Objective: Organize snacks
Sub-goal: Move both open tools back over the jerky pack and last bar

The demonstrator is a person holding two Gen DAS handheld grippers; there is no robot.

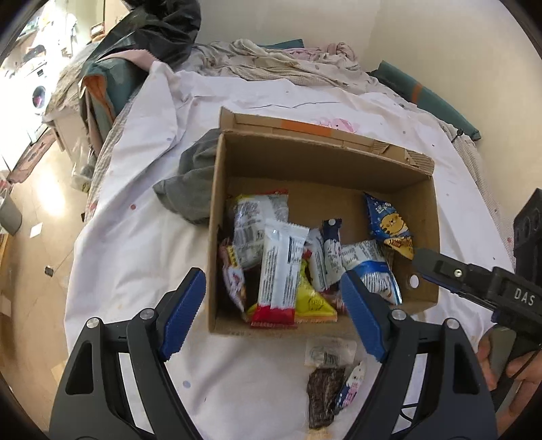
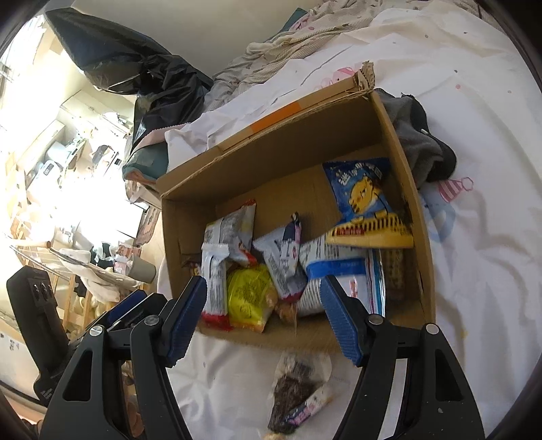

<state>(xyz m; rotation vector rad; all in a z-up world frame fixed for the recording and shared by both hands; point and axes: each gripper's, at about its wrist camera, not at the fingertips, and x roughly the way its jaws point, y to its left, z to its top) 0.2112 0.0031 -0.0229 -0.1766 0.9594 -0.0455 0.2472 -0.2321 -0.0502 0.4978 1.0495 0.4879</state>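
Note:
An open cardboard box (image 1: 318,169) (image 2: 257,159) sits on a white bedsheet and holds several snack packets. Among them are a white bar with a red end (image 1: 279,267), a yellow packet (image 2: 249,298) and a blue packet with a cartoon tiger (image 1: 389,225) (image 2: 366,199). My left gripper (image 1: 274,311) hovers open above the box's near wall, nothing between its blue pads. My right gripper (image 2: 262,318) is open and empty too, over the box's near edge; it also shows at the right of the left wrist view (image 1: 450,274). A dark snack pack (image 1: 323,396) (image 2: 291,396) and a small pink-and-white packet (image 1: 350,386) (image 2: 306,408) lie on the sheet in front of the box.
A grey garment (image 1: 189,189) (image 2: 420,142) lies against the box's side. Crumpled bedding (image 1: 271,57) and a black bag (image 1: 162,30) are piled at the bed's far end. The bed's edge drops to a wooden floor (image 1: 30,216) on the left. A hand (image 1: 508,369) holds the right gripper's handle.

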